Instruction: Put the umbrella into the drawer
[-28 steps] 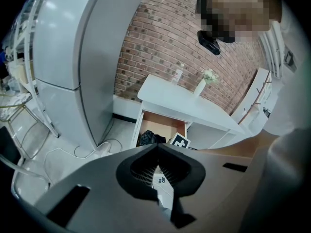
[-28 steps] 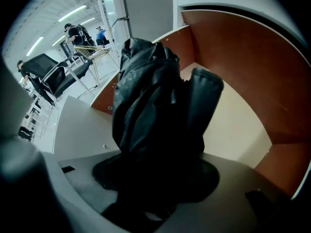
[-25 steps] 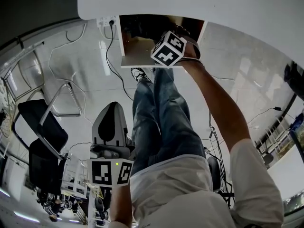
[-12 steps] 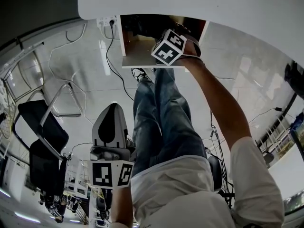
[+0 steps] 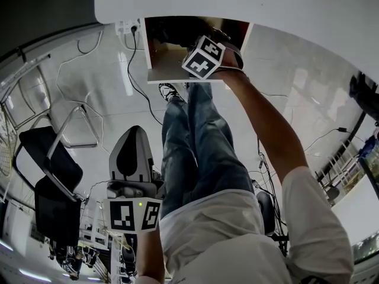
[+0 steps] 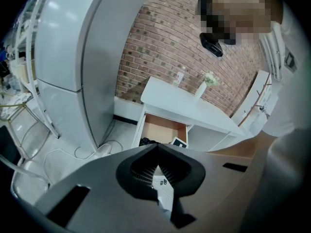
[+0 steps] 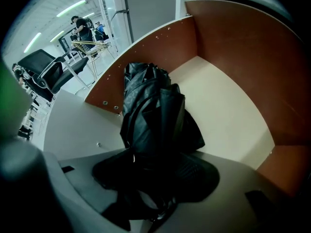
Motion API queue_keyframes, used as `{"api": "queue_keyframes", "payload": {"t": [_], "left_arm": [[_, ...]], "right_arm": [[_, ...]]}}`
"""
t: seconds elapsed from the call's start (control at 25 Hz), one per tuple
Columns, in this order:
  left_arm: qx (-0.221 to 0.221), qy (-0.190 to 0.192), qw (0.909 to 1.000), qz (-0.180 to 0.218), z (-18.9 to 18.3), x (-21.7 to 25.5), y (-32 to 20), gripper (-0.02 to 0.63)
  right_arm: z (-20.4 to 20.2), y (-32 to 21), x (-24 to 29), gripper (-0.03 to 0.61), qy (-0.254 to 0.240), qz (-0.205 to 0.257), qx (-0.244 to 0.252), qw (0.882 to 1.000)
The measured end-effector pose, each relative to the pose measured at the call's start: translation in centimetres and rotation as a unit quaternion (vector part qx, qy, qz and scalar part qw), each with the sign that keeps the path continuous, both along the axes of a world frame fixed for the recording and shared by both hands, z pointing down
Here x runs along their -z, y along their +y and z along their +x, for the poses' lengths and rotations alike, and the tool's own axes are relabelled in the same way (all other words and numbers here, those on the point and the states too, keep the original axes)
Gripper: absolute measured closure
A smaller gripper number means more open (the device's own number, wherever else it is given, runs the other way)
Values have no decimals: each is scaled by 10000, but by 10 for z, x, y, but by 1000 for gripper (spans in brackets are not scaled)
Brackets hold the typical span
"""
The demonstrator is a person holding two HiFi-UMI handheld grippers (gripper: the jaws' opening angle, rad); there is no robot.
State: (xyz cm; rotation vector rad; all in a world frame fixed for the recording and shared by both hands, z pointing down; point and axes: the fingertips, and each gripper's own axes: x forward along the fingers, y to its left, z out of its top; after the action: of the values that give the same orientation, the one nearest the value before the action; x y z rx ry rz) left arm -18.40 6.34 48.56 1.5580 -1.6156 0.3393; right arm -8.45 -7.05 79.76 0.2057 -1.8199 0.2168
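An open wooden drawer (image 5: pixel 163 64) juts from under the white desk (image 5: pixel 249 2) at the top of the head view. My right gripper (image 7: pixel 154 171) reaches into it, shut on a folded black umbrella (image 7: pixel 155 110). The umbrella hangs over the drawer's pale floor (image 7: pixel 228 106), near its left wall; whether it touches the floor I cannot tell. In the head view only the marker cube (image 5: pixel 203 57) shows at the drawer's mouth. My left gripper (image 5: pixel 131 138) is held low by the hip, shut and empty. From there the left gripper (image 6: pixel 156 152) looks at the drawer (image 6: pixel 160 129).
The person's jeans-clad legs (image 5: pixel 195 147) stand right before the drawer. A black chair (image 5: pixel 47 170) and a metal frame (image 5: pixel 83 123) are at the left. Cables (image 5: pixel 139 78) run from a power strip (image 5: pixel 127 27). A tall grey cabinet (image 6: pixel 73 57) stands left of the desk.
Almost nothing: the whole head view has shifted slightly, and the right gripper stays in the drawer with the umbrella. The left gripper hangs where it was.
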Motion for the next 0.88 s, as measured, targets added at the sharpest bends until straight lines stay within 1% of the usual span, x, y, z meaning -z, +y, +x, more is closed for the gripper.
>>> {"api": "queue_keyframes", "payload": {"t": [0.24, 0.36, 0.52, 0.68, 0.76, 0.88], "left_arm": [[-31, -53, 9999, 94, -6, 10, -1, 595], [-46, -72, 9999, 119, -5, 12, -1, 595], [-95, -59, 9998, 188, 0, 19, -2, 595], [-150, -41, 9996, 235, 2, 24, -3, 595], [-171, -43, 9995, 259, 3, 25, -4, 595], [-178, -29, 9994, 297, 5, 28, -4, 595]], "right_arm": [[2, 0, 11, 313, 15, 12, -37, 10000], [3, -2, 17, 329, -23, 102, -66, 9999], [6, -1, 24, 353, -82, 77, -164, 9998], [7, -2, 35, 421, -239, 73, -376, 9990], [9, -4, 39, 472, -292, 122, -421, 9986], [9, 0, 47, 493, -389, 64, -480, 9981]]}}
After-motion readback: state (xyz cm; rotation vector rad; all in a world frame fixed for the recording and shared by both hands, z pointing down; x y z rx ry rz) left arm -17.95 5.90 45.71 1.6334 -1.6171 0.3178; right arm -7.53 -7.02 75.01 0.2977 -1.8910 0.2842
